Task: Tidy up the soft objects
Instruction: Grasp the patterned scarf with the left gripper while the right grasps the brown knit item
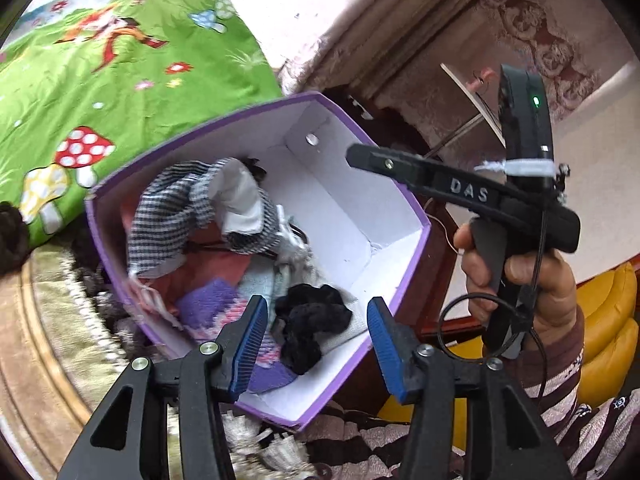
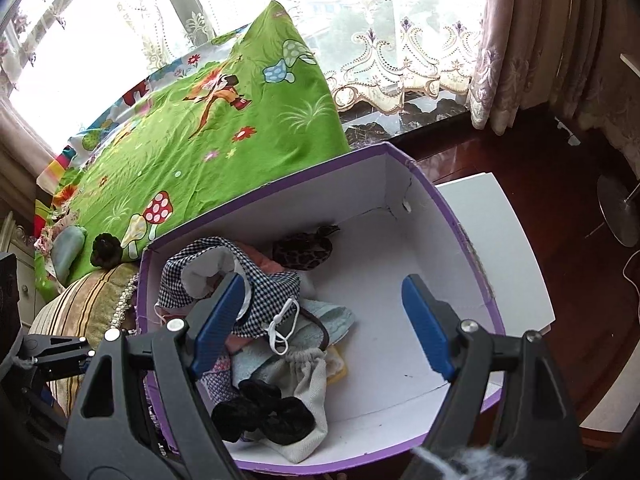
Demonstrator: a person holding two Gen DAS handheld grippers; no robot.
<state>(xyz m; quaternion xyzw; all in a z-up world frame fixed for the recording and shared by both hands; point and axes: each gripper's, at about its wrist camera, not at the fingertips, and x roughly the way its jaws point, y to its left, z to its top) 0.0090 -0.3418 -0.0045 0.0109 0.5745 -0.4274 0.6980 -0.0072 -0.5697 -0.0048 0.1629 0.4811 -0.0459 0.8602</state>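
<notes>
- The left gripper (image 1: 316,340) and the right gripper (image 2: 324,324) both hung over the purple cardboard box with a white lining (image 2: 436,216), blue-padded jaws spread apart, holding nothing.
- The soft things lay heaped at one end of the box: a black-and-white checked cloth (image 2: 264,280), a black velvet scrunchie (image 1: 308,320), a leopard-print scrunchie (image 2: 304,254), and a pale drawstring pouch (image 2: 304,372).
- A careless grab could probably snag the checked cloth's white elastic loop (image 2: 284,326) and drag neighbouring pieces out.
- The light box might tip or slide if a finger pressed its wall.
- It sat beside a green mushroom-print cushion (image 2: 208,140), near a lace-curtained window (image 2: 380,40) and dark wooden floor (image 2: 560,168).
</notes>
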